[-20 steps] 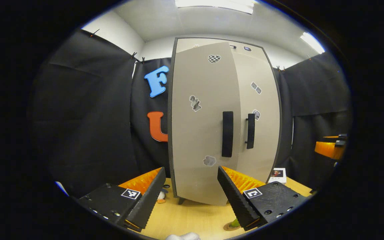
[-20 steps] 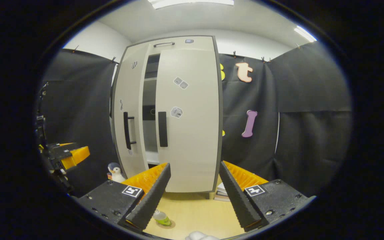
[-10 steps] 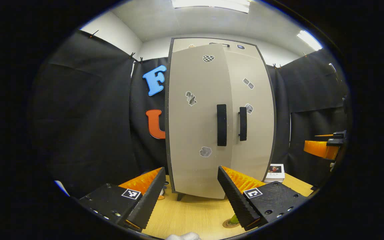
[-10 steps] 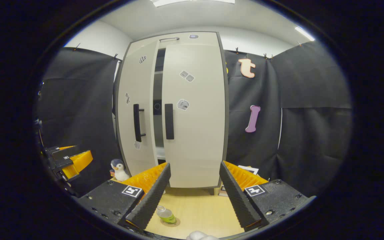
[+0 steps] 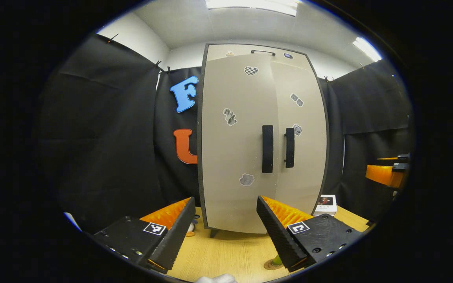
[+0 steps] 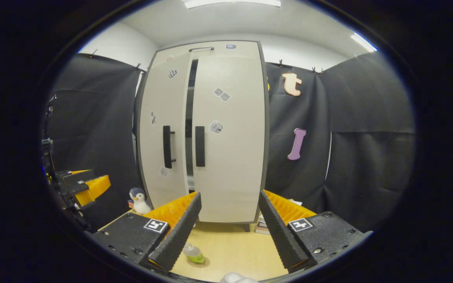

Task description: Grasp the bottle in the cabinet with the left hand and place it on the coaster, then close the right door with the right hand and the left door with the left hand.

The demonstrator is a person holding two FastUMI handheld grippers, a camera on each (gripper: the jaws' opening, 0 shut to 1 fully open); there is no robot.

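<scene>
Right gripper view: we see the cabinet (image 6: 226,129) ahead with its right door (image 6: 230,137) flush, and a thin dark slit between that door and the left door (image 6: 163,133), which stands slightly ajar.
Left gripper view: from this angle the two doors look almost shut, their handles side by side.
Left gripper (image 5: 221,232): our fingers are spread apart and hold nothing; we hang back from the left door, touching no handle.
Right gripper (image 6: 226,232): fingers also spread and bare, well back from the cabinet, which fits a right door already dealt with.
Bottle (image 6: 193,253): it sits on the table (image 6: 230,251) in front of the cabinet, on the round coaster (image 6: 202,261), low between our right fingers. It seems placed there to leave the doors room to swing.
Bottle axis: the long axis looks upright, cap up, though the fisheye leans it toward the upper left. In the left gripper view it peeps out beside our right finger (image 5: 277,232).
Step in hand: we judge the bottle placed and the right door shut; the left door needs a last push.
Bystanders: a toy penguin (image 6: 138,199) stands left of the cabinet, books (image 6: 264,227) to its right, both clear of the doors.
</scene>
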